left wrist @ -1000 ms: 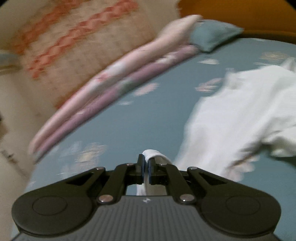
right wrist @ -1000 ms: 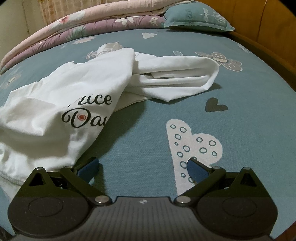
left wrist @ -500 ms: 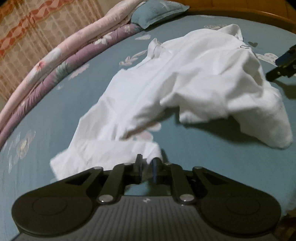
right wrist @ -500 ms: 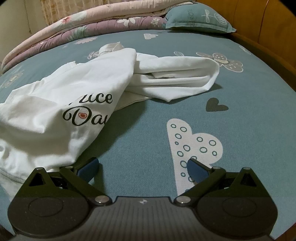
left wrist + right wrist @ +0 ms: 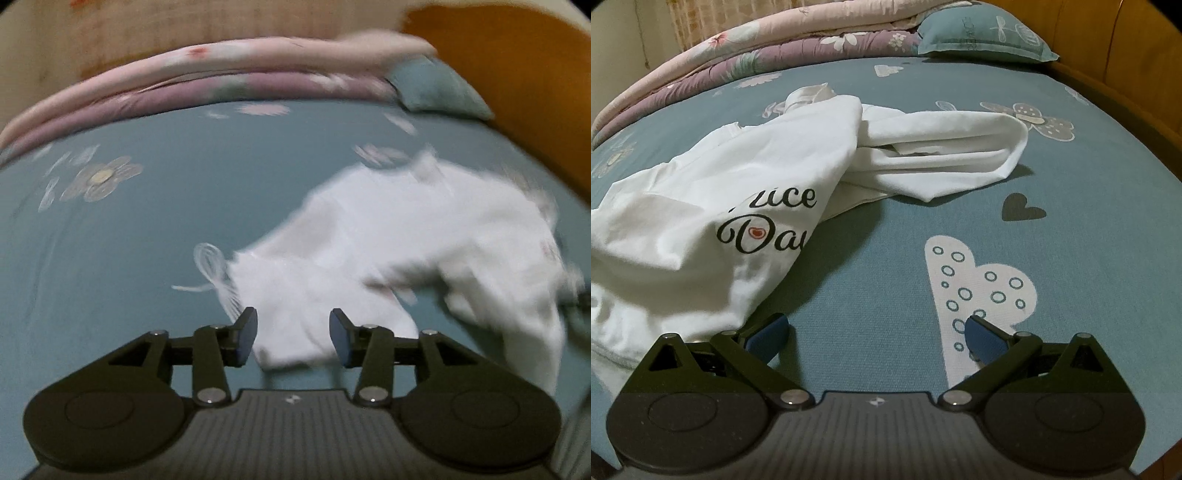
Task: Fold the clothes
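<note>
Your shirt (image 5: 746, 206) lies crumpled on the bed (image 5: 886, 295), filling the left and centre of the right wrist view, so by my reading no fold is made and all the smoothing and folding is left. Your left gripper (image 5: 293, 334) is opening, a shirt corner between its jaws but unpinched. Your right gripper (image 5: 877, 332) gapes wide over bare sheet at lower centre.

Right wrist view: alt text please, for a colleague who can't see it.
A crumpled white T-shirt with black script lettering lies on a teal patterned bedsheet. The right gripper hangs open over bare sheet beside the shirt's hem. Folded quilts and a pillow lie behind.
</note>
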Tool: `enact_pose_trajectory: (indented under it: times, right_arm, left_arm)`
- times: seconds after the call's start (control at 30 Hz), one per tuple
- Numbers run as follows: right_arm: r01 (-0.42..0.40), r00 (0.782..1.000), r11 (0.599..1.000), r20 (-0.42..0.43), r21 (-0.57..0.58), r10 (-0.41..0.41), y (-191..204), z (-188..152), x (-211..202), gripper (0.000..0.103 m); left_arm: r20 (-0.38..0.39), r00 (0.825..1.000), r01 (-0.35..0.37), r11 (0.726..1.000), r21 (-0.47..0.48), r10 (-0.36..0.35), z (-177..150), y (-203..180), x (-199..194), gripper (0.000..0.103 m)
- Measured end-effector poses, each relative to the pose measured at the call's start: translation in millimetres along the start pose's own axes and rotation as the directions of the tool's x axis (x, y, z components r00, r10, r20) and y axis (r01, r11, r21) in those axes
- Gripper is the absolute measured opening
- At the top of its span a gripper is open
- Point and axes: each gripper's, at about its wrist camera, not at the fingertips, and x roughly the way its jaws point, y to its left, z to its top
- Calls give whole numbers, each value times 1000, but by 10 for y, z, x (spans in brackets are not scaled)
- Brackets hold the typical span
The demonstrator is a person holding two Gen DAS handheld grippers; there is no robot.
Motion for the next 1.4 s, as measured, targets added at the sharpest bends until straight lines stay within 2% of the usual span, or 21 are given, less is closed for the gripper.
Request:
enact_pose_trajectory:
  times: [0.13,0.23,0.33,0.37,0.43,0.53,0.63,0.7,0.77,0.8,0.83,0.87,0.93,1.03,1.13,1.17,1.27,1.4]
  right_arm:
    - [-2,1000,1000,-3,29,2,-6,-22,-39,103]
    - [0,1000,999,-5,41,0,-5,-35,-48,103]
    - [12,1000,1000,-13,28,-12,30,-36,-44,103]
    - [14,1000,999,-13,30,-13,32,-35,-44,103]
    - [16,1000,999,-14,35,-15,35,-32,-44,103]
    - [19,1000,999,-16,41,-19,40,-29,-44,103]
    - [23,1000,999,-17,48,-22,44,-26,-44,103]
    - [25,1000,999,-18,47,-24,51,-27,-44,103]
    - [27,999,999,-18,46,-26,57,-30,-42,103]
    - [28,999,999,-19,46,-27,60,-32,-41,103]
    - [29,999,999,-19,45,-28,64,-33,-39,103]
    - [33,999,998,-19,45,-32,73,-30,-34,103]
    - [38,999,998,-21,46,-37,92,-23,-27,103]
    - [30,999,999,-28,45,-28,113,-29,-47,103]
    - [19,999,999,-32,37,-18,126,-62,-79,103]
    - [19,999,999,-31,35,-18,126,-73,-83,103]
    - [20,999,999,-30,31,-19,134,-95,-89,103]
    - [25,999,999,-30,32,-24,149,-96,-87,103]
  left_arm:
    - [-4,999,-39,996,-77,38,79,198,325,44]
    - [-12,1000,13,982,-189,-16,84,330,493,44]
    - [-1,998,61,971,-232,-63,42,348,536,38]
    - [-3,998,55,972,-227,-57,31,340,531,27]
    - [-10,1000,17,978,-209,-19,13,346,482,10]
    - [-23,999,-51,982,-182,48,-10,373,409,5]
    - [-35,987,-163,969,-184,159,-21,578,310,1]
    - [-35,985,-171,960,-223,167,-35,791,221,1]
    - [-29,991,-133,956,-262,130,-38,970,129,1]
    - [-36,996,-88,954,-288,81,-44,1024,118,2]
    - [-48,999,-36,946,-321,21,-56,1063,122,8]
    - [-56,998,9,937,-348,-30,-72,1071,135,20]
    - [-61,992,79,923,-376,-110,-119,984,196,31]
    - [-91,971,165,891,-424,-223,-208,843,377,32]
    - [-97,964,177,871,-458,-247,-299,776,544,33]
    - [-69,963,197,854,-482,-261,-314,805,561,38]
    - [-16,945,252,761,-598,-325,-338,971,664,41]
    - [0,921,301,710,-637,-390,-415,962,681,41]
